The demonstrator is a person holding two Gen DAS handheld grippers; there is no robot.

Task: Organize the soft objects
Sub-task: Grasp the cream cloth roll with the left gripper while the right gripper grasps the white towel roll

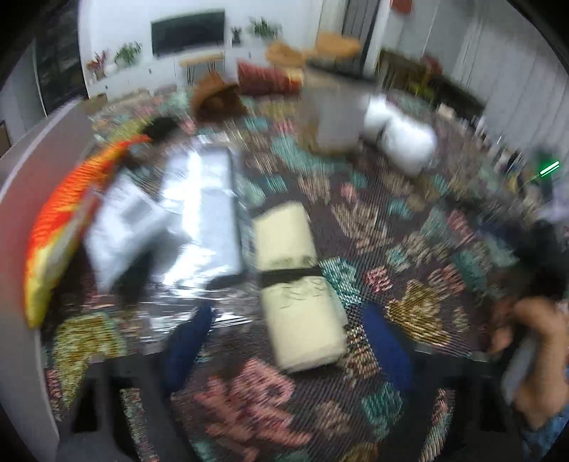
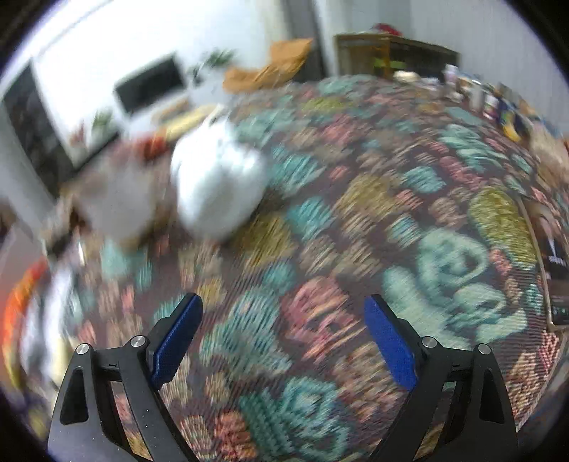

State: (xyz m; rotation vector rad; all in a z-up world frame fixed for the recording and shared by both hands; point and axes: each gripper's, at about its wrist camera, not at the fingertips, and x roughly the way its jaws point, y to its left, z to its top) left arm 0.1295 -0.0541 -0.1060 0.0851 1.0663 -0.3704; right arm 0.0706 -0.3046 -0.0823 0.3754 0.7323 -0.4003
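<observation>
While my left gripper (image 1: 284,341) brackets the cream roll (image 1: 295,280), its blue pads stand apart from it, gripping nothing.

Since both views are smeared, I judge I should steady first, centre the fingers (image 1: 188,341) near the dark band (image 1: 288,277), then squeeze gently so the soft roll does not slip. My right gripper (image 2: 282,337) is spread wide and empty over the patterned cloth (image 2: 355,220). Beyond lie silvery packets (image 1: 202,209), an orange cushion (image 1: 57,227), white pillows (image 1: 398,135), then a dark screen (image 1: 188,32) on the white wall.
</observation>
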